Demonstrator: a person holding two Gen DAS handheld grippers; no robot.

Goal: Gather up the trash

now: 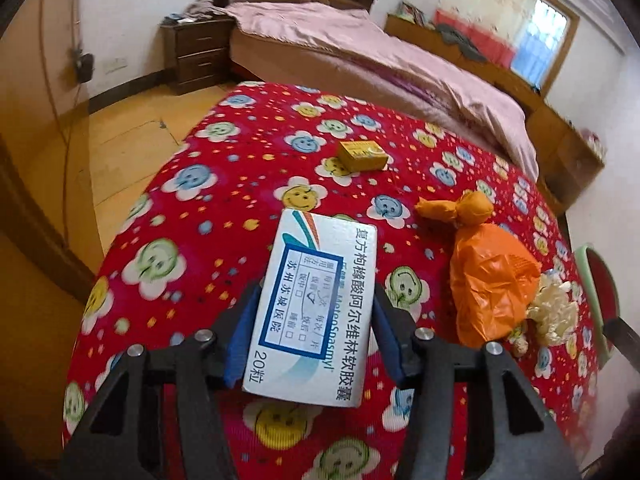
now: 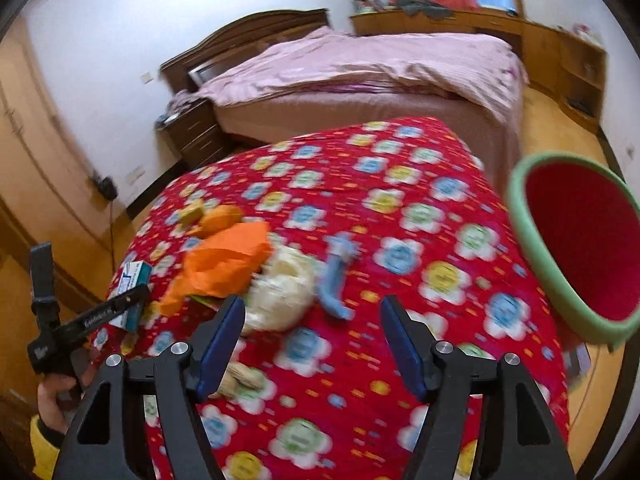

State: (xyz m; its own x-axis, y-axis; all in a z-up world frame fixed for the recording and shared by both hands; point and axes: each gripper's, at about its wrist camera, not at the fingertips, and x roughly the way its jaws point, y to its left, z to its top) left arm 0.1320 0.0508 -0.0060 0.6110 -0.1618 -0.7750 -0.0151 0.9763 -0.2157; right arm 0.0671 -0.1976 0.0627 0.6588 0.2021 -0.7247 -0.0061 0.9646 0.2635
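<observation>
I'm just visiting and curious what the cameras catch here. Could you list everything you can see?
medicine box: one, white and blue, held in the left tongs above the cloth
small box: one, yellow, on the cloth beyond the medicine box
plastic bag: one, orange, knotted, on the cloth
crumpled wrapper: one, cream, beside the bag
plastic piece: one, blue, blurred, right of the wrapper
basin: one, green rim, red inside, at the cloth's right edge
flowered cloth: one, red
bed: one, pink cover
nightstand: one, dark wood
left tongs: shut on the medicine box
right tongs: open, nothing between them
</observation>
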